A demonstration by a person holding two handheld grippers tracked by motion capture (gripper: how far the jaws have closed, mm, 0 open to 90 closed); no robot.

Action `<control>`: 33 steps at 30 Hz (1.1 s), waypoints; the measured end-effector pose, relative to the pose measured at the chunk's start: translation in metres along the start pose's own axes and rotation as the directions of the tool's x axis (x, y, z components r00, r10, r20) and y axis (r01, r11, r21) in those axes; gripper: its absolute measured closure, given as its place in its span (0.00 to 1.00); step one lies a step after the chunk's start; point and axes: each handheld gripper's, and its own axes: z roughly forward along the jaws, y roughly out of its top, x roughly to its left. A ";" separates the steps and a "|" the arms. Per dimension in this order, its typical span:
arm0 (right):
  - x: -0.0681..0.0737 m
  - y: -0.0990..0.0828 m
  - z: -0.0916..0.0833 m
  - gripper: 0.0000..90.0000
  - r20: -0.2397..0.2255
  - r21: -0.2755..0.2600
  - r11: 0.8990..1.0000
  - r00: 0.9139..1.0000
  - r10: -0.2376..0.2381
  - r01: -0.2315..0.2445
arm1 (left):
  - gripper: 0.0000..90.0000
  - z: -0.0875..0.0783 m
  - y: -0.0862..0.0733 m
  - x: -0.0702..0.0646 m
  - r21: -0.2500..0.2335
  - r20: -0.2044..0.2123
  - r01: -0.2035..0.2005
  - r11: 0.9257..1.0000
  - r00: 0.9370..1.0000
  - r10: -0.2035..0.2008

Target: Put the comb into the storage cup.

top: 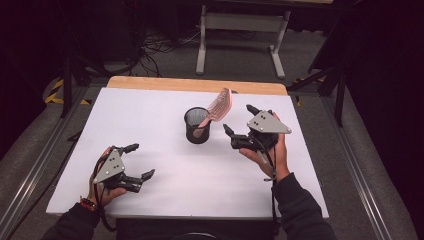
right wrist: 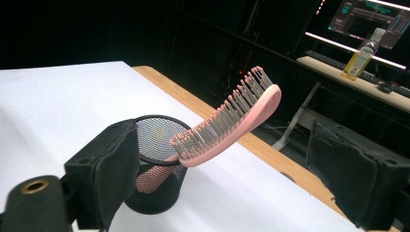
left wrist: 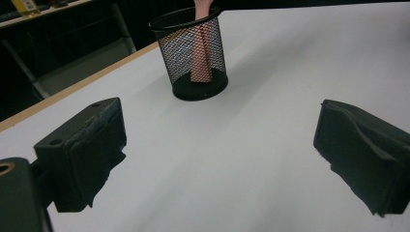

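Observation:
A black mesh cup stands upright near the middle of the white table top. A pink hairbrush stands handle-down in it, its bristled head leaning out to the right. My right gripper is open just right of the cup, at the height of the brush head, with nothing between its jaws. My left gripper is open near the front left, empty, pointing toward the cup. The cup is partly hidden behind my right gripper's left jaw.
A wooden strip runs along the table's far edge. Beyond it stands a white desk frame with cables on the floor. A bottle and a monitor sit on a far desk in the right gripper view.

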 end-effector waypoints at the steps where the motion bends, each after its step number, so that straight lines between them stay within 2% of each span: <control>1: 0.000 -0.001 -0.001 0.14 -0.001 -0.004 1.000 1.000 0.000 0.000 | 0.06 0.000 0.000 0.000 -0.003 0.000 0.000 1.000 1.000 0.000; 11: 0.002 -0.012 -0.015 0.13 -0.002 -0.014 1.000 1.000 -0.003 0.003 | 0.06 0.000 0.000 0.000 0.001 -0.002 -0.004 1.000 1.000 0.004; 22: 0.004 -0.033 -0.024 0.10 0.002 0.001 0.999 0.999 -0.047 0.047 | 0.06 0.000 0.000 0.000 0.003 -0.004 -0.011 1.000 1.000 0.011; 28: 0.005 -0.042 -0.030 0.09 -0.004 -0.004 0.999 0.999 -0.046 0.046 | 0.06 0.000 0.000 0.000 0.005 -0.007 -0.010 1.000 1.000 0.010; 33: 0.008 -0.051 -0.033 0.10 -0.005 0.012 0.999 0.999 -0.049 0.049 | 0.06 0.000 0.000 0.000 0.001 -0.012 -0.016 1.000 1.000 0.016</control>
